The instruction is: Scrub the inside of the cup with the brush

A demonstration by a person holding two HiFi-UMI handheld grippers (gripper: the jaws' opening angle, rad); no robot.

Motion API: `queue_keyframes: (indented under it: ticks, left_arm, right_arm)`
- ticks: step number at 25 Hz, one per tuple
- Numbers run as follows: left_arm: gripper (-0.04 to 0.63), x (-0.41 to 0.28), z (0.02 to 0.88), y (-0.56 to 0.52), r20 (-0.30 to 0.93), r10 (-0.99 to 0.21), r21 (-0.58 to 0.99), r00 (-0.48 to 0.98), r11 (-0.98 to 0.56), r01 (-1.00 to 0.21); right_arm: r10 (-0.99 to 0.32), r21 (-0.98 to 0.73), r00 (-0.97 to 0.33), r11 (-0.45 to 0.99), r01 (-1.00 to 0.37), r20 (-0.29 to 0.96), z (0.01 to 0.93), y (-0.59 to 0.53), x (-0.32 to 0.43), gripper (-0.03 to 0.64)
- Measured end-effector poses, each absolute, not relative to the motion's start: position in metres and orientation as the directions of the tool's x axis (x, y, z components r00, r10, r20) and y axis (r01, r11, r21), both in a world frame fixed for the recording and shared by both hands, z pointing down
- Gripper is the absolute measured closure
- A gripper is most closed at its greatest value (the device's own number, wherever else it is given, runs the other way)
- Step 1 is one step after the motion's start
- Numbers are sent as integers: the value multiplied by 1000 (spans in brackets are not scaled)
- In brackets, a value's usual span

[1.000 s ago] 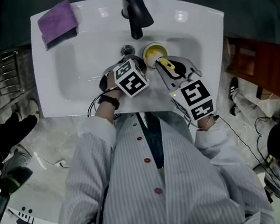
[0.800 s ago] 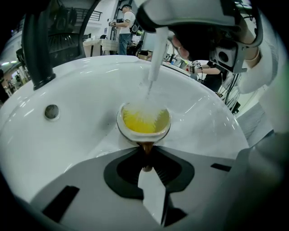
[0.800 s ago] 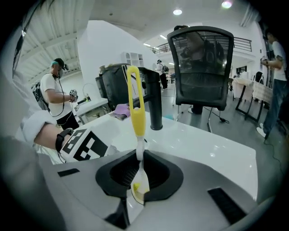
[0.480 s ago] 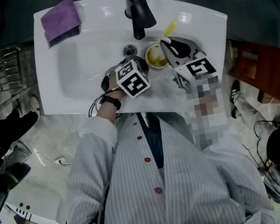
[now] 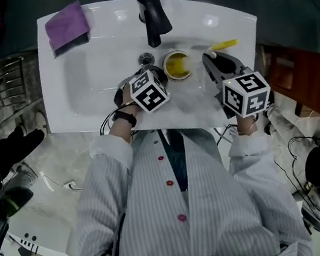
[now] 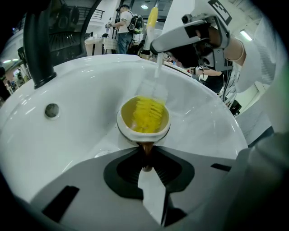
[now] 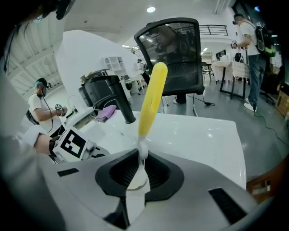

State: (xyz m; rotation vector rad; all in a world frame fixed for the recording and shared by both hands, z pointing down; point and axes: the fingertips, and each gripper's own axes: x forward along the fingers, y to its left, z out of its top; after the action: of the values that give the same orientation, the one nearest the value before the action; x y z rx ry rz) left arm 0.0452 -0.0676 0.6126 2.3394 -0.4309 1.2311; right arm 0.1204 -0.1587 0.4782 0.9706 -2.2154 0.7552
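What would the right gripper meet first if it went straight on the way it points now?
Probably the white sink surface at the back, right of the black faucet. The brush clamped in the right gripper sticks out ahead, so its yellow handle may touch first; depth is unclear.

Cup [image 5: 177, 66] in sink [image 5: 89, 75], just right of drain [image 5: 146, 57], before faucet [image 5: 150, 9]; cloth [image 5: 66, 24] on rear-left rim; left gripper [image 5: 162, 75] at cup's left, right gripper [image 5: 209, 58] with brush [image 5: 225, 44] at its right.

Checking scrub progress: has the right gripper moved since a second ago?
Yes. The right gripper has shifted rightward in the head view, away from the faucet.
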Motion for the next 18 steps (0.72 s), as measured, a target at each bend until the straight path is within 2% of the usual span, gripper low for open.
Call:
queue_keyframes:
  ticks: [11,18]
  left_arm:
    - [522,43,617,-68,858,-70,230,509,-834,-502]
    - [466,34,605,-69,848,-81,247,524,-814,-526]
  right_arm:
    - [-412,-312,-575,547,-777,707,471,-121,117,561]
    - [-438,-339,-583,517,-786,684,462,-114,118,561]
